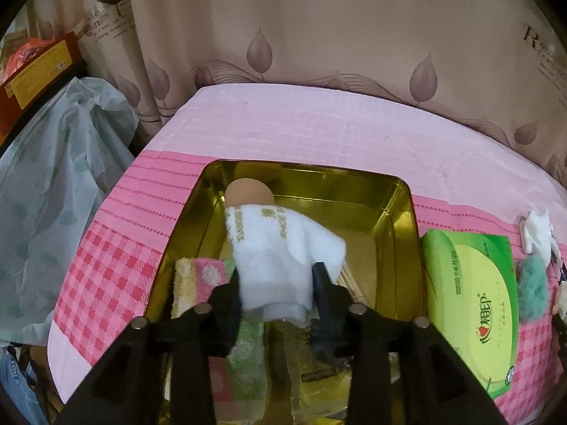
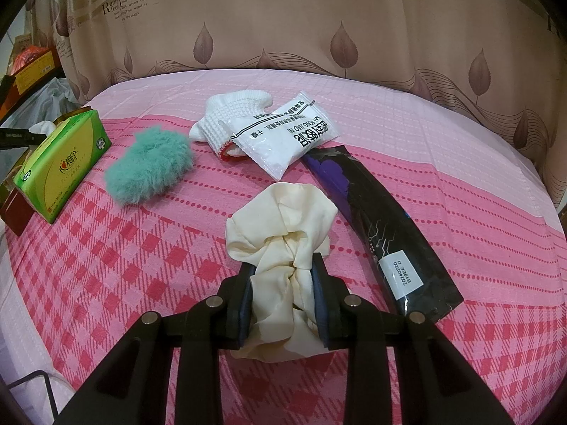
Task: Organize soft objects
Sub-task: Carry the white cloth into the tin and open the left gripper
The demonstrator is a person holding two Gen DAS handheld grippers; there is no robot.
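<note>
1. In the left wrist view, a crumpled pale plastic bag is seen beyond the left edge of the pink checked tablecloth, and a wide strip of bare cloth is left between the gold tin and the curtain.
2. The left gripper is held over the tin, and its jaws are closed on a white folded cloth with printed letters. A round brown object is seen behind the cloth, and a pink and yellow towel is lying in the near left corner of the tin.
3. Just beside the right wall of the tin, a green tissue pack is placed. The inside of the tin is shown only by this view.
4. In the right wrist view, the same tissue pack is found at the far left, and a fluffy teal scrunchie is lying near it.
5. The right gripper is low over the cloth, and its jaws are pressed on a cream satin scrunchie, which is wrinkled and soft.
6. Behind it, a white knitted glove is partly covered by a white sachet. To the right, a long black glossy packet is lying, with open cloth beyond it until the table edge.
</note>
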